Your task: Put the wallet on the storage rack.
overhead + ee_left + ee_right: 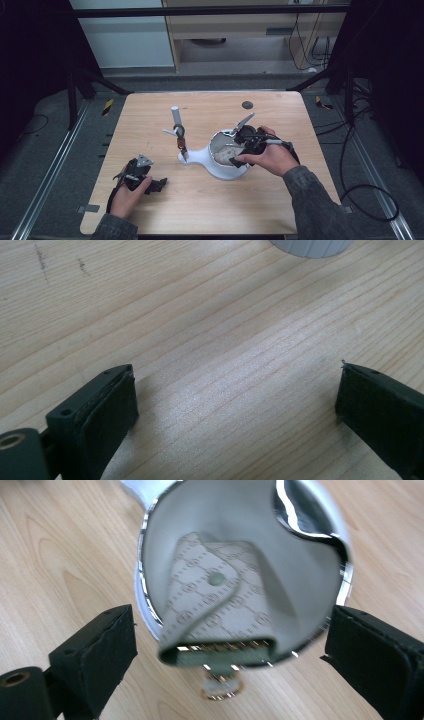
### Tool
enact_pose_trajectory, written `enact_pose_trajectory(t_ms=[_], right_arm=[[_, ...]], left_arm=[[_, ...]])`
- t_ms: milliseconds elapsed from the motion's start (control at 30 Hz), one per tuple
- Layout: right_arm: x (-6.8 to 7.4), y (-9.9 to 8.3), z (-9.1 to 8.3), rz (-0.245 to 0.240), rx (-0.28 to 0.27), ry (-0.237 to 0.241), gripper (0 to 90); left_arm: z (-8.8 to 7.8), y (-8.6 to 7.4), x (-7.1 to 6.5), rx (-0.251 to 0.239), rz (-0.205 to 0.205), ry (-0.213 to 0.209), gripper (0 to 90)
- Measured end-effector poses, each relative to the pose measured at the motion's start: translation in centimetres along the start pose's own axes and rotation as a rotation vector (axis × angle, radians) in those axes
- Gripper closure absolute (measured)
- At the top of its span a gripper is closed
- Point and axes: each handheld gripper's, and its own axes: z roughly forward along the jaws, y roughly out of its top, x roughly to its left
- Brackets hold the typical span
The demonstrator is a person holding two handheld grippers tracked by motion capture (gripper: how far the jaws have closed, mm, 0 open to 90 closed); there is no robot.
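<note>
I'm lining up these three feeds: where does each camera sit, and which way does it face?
High view: above the person's side, looking forward and down on the wooden table; both forearms show.
Left gripper view: on the left gripper, facing bare tabletop.
Right gripper view: on the right gripper, facing the patterned pouch in the white bowl.
Shared: table, bowl.

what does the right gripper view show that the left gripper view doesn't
Right gripper view: a patterned pouch with a snap button, lying in a white bowl-shaped tray with a chrome rim, between the open right gripper jaws. Left gripper view: the ribbed base of a white thing at the top edge, beyond the open left gripper. Both share the wooden table.
</note>
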Motion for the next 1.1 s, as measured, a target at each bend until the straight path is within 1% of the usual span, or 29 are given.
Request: enact_pose_trajectory(t_ms=[67, 100, 167, 233, 267, 367, 467, 567, 667, 833, 900, 1033, 1100], right_arm=[[-0.5, -0.6, -0.7, 0.026, -0.034, -0.012, 5.3], [-0.7, -0.9, -1.0, 0.043, -0.047, -0.010, 5.3], [-1.2, -1.6, -1.5, 0.063, -0.062, -0.023, 5.1], [-1.6, -2.3, -1.8, 0.068, -0.075, -0.042, 5.3], [-1.8, -2.6, -1.9, 0.072, -0.074, -0.040, 5.1], [-2.3, -3.5, -2.1, 0.087, -0.075, -0.061, 5.4], [-2.8, -4.4, -2.4, 0.101, -0.088, -0.063, 5.4], [-3.2, -5.3, -2.6, 0.114, -0.099, -0.078, 5.9], [-3.5, -6.1, -2.5, 0.133, -0.104, -0.100, 7.2], [-4.2, -8.1, -2.1, 0.202, -0.137, -0.140, 9.9], [-4.3, -8.9, -1.8, 0.222, -0.144, -0.157, 10.7], [-4.6, -10.7, -1.1, 0.271, -0.160, -0.161, 11.5], [-4.7, -11.5, -0.6, 0.288, -0.159, -0.160, 11.7]], left_arm=[[0.0, 0.0, 0.0, -0.004, -0.001, 0.001, 1.3], [0.0, 0.0, 0.0, -0.004, -0.001, 0.001, 1.3], [0.1, 0.0, 0.0, -0.006, -0.001, 0.002, 1.2], [0.1, 0.0, 0.0, -0.008, -0.002, 0.001, 0.8], [0.1, 0.0, 0.0, -0.009, -0.002, 0.001, 0.8], [0.1, -0.1, 0.0, -0.012, -0.003, 0.000, 0.8], [0.1, -0.1, 0.1, -0.015, -0.002, 0.001, 0.6], [0.1, -0.1, 0.1, -0.019, -0.002, 0.001, 0.4], [0.2, -0.2, 0.1, -0.022, -0.004, 0.001, 0.2], [0.2, -0.2, 0.1, -0.028, -0.005, 0.001, 0.0], [0.2, -0.2, 0.1, -0.029, -0.004, 0.001, 0.0], [0.2, -0.2, 0.2, -0.032, -0.002, 0.001, 0.0], [0.2, -0.3, 0.2, -0.034, -0.002, 0.000, 0.0]])
